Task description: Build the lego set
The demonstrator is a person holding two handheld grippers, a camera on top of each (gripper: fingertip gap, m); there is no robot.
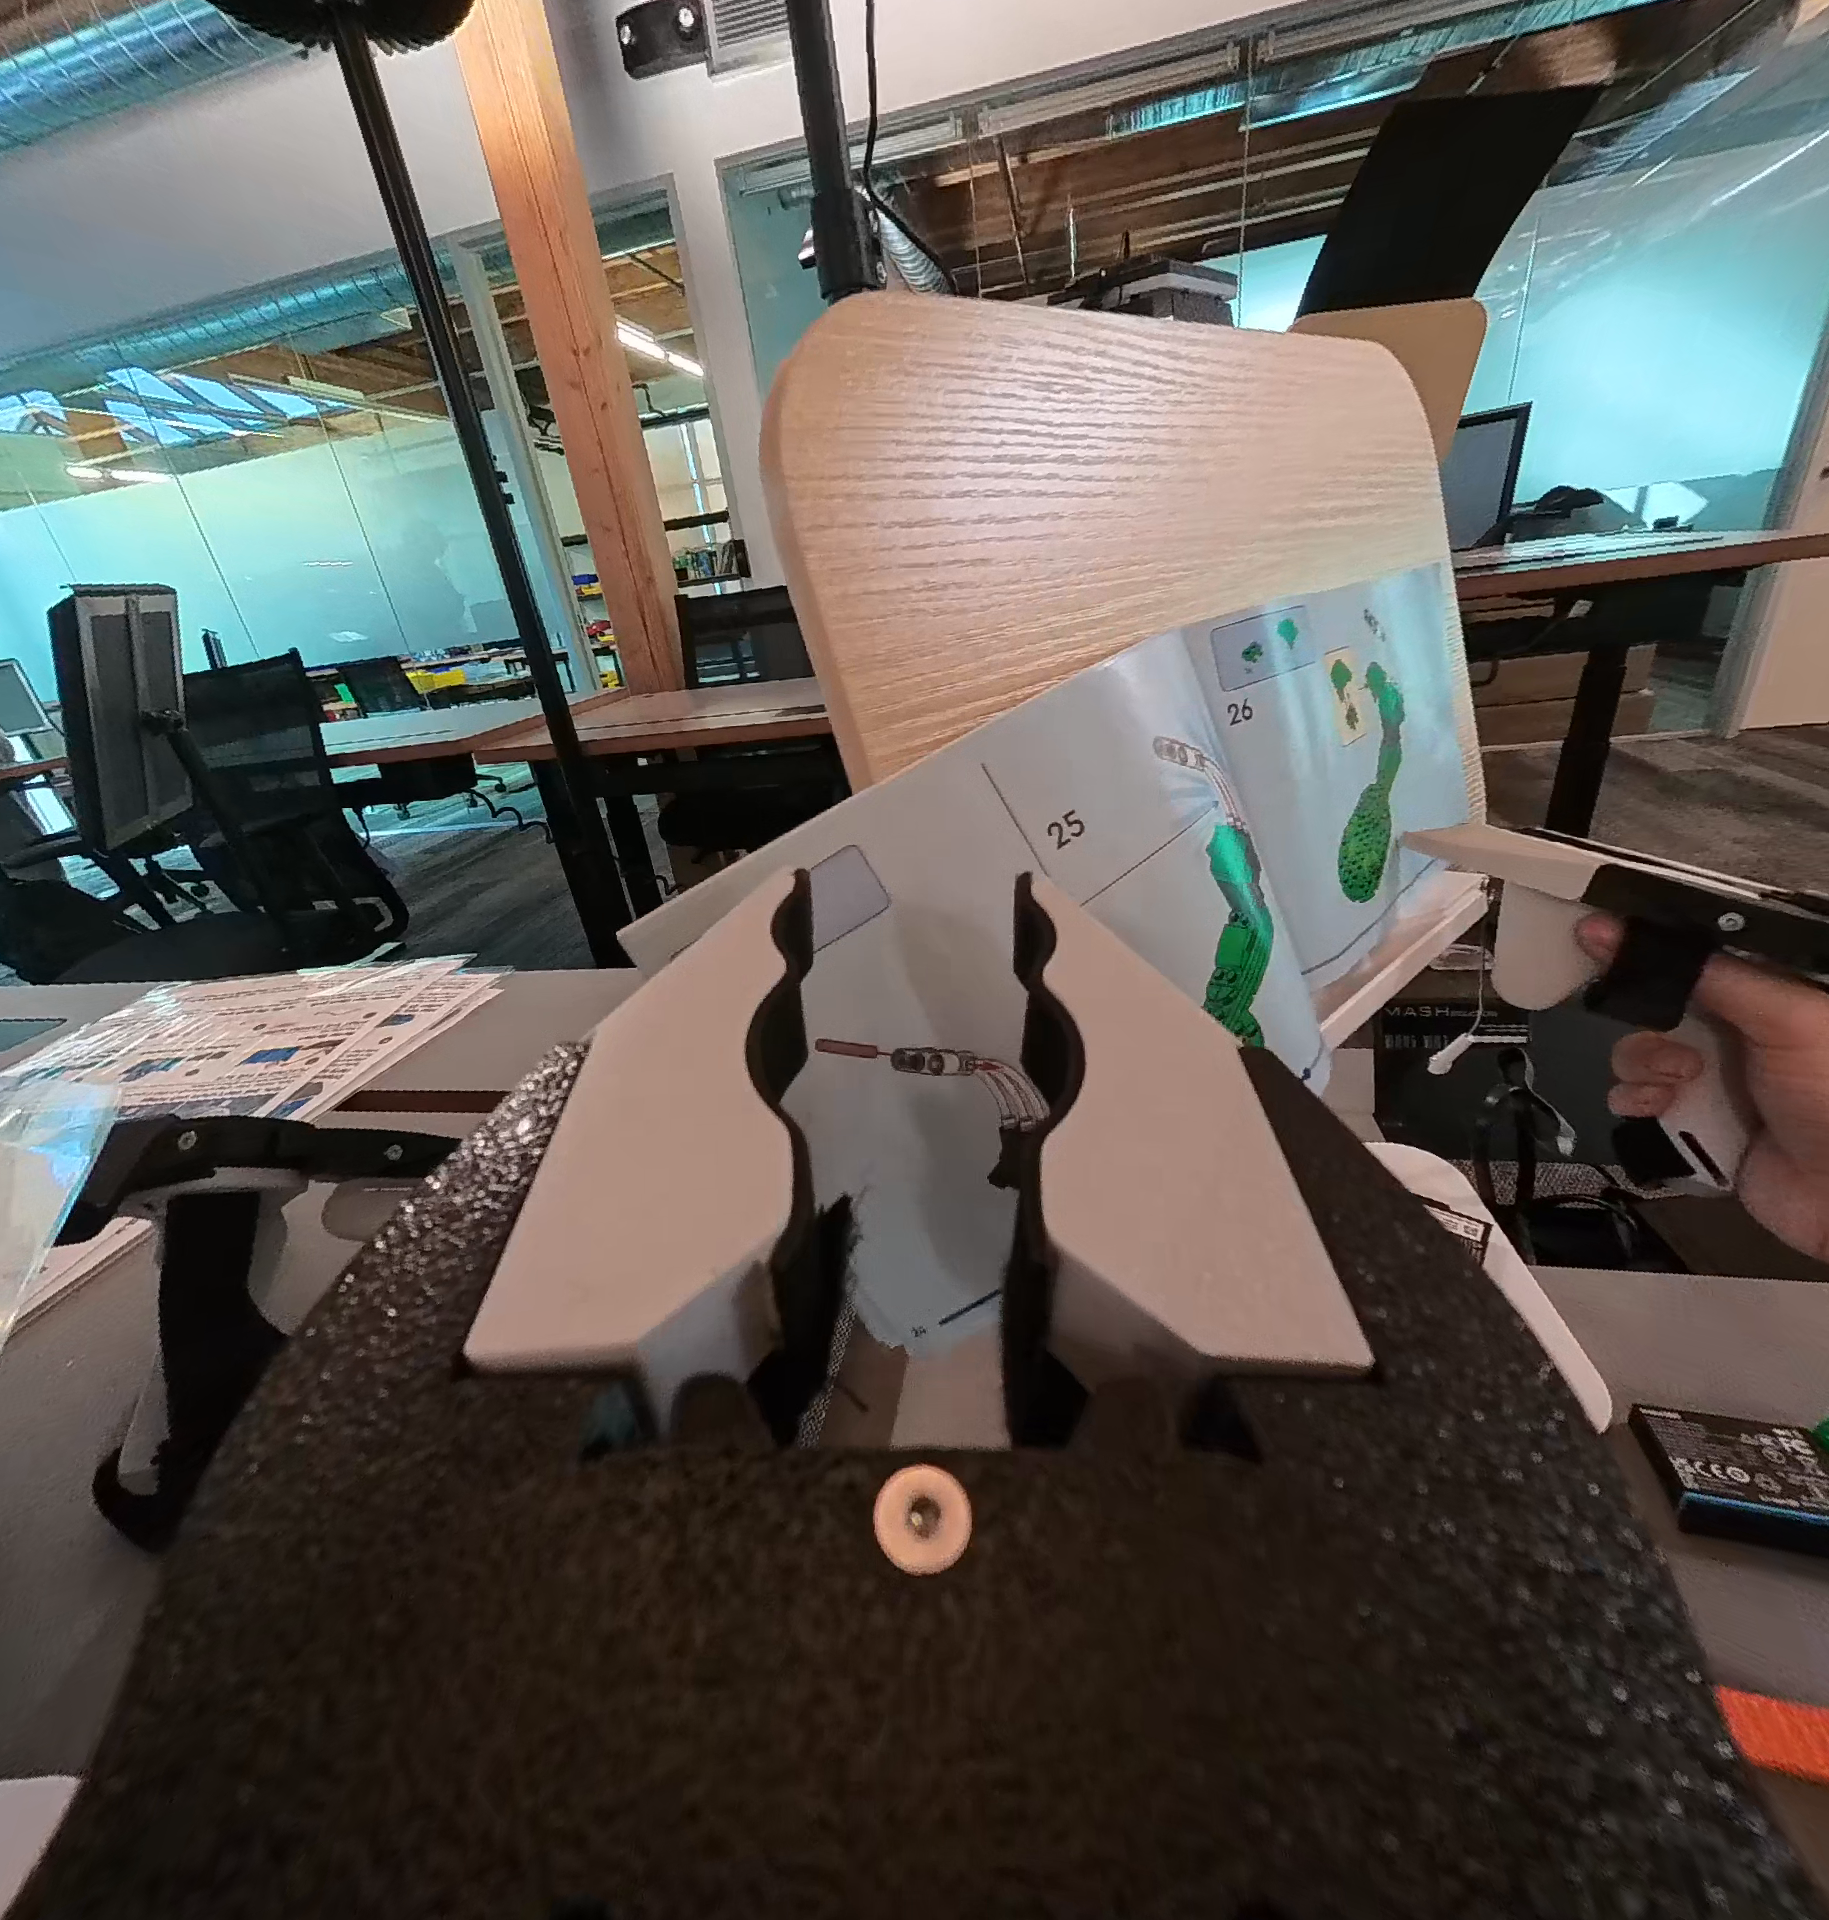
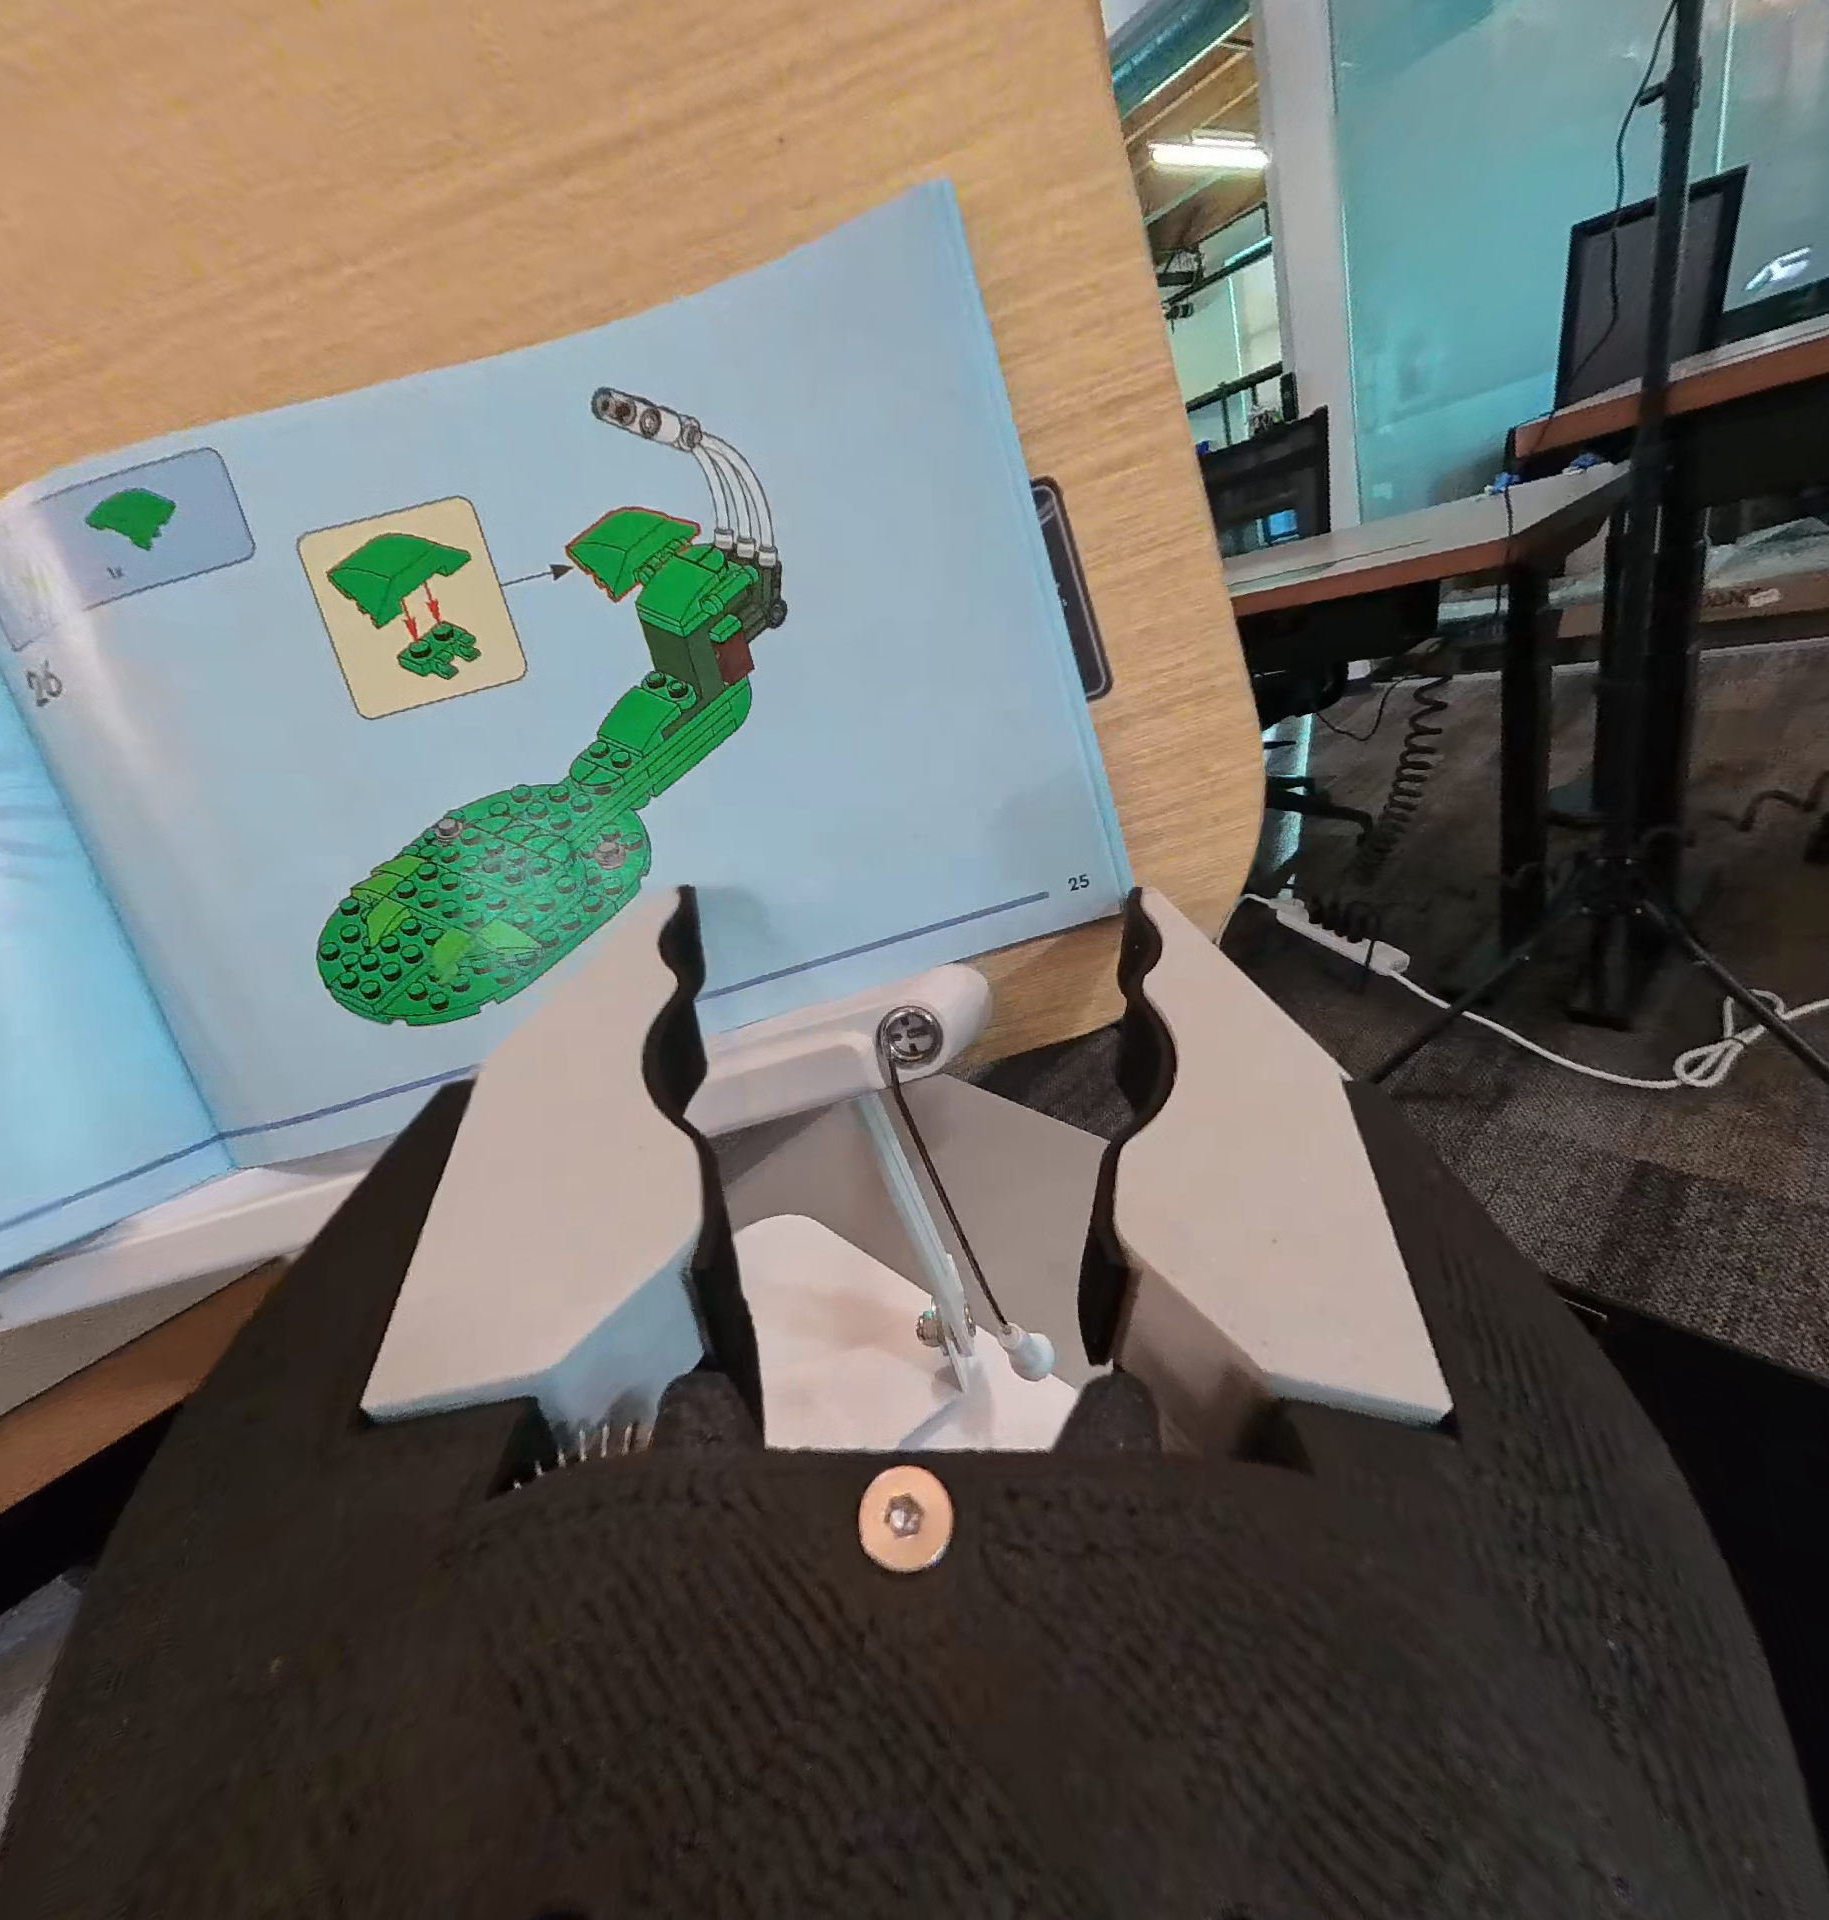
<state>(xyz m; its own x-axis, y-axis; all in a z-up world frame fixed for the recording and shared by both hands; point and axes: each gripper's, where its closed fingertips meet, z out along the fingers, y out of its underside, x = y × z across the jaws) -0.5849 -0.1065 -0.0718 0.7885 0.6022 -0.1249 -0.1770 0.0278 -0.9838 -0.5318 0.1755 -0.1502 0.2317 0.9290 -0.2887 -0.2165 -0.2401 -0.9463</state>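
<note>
- The left gripper has its fingers spread with nothing between them; it points at the open instruction booklet, which fills the gap seen past the tips.
- The right gripper is likewise spread wide and empty, aimed at the booklet's lower right corner and the white ledge of the stand beneath it.
- In the left wrist view the right gripper comes in from the right edge, held by a hand, its tip just beside the booklet's right page.
- The booklet stands open and tilted back against a light wooden board; its long axis runs side to side, slanting upward to the right in the left wrist view, pages facing the grippers and bowed at the spine.
- The board rises well above the booklet and closes off the room behind it; to its right the bench edge drops away to carpet, a tripod and loose cables.
- On the bench, left of the left gripper, lie printed sheets in clear plastic and a black-and-white tool; to the right sits a black battery pack.
- No loose lego pieces can be made out in either view.
</note>
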